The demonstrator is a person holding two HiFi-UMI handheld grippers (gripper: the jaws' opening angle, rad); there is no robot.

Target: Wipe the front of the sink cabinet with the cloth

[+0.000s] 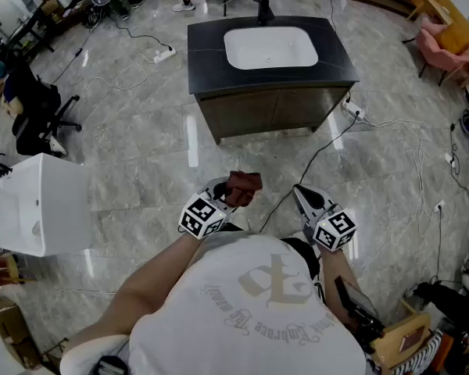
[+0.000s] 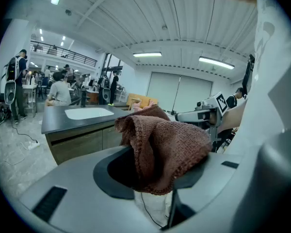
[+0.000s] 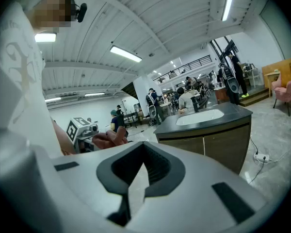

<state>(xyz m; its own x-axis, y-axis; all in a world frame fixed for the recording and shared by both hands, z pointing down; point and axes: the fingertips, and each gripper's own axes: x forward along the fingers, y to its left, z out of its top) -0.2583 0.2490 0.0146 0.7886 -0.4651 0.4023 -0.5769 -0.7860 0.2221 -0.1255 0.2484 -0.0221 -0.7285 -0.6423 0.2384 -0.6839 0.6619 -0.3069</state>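
As the sink cabinet [image 1: 273, 112] stands well apart, we carry the cloth [image 1: 245, 186] clamped in the jaws of the left gripper [image 1: 228, 194]; the right gripper [image 1: 302, 196] has its jaws closed, empty.

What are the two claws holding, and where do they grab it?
The left claw is shut on the brown cloth, pinching a bunched-up fold of it. The right claw is shut with nothing in it.

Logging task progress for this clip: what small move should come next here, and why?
Probably a step forward, carrying the left gripper toward the cabinet front. That gripper is shut on the brown cloth, so the cloth is ready, but the cabinet stands apart from it across open floor, and the cloth touches nothing there.
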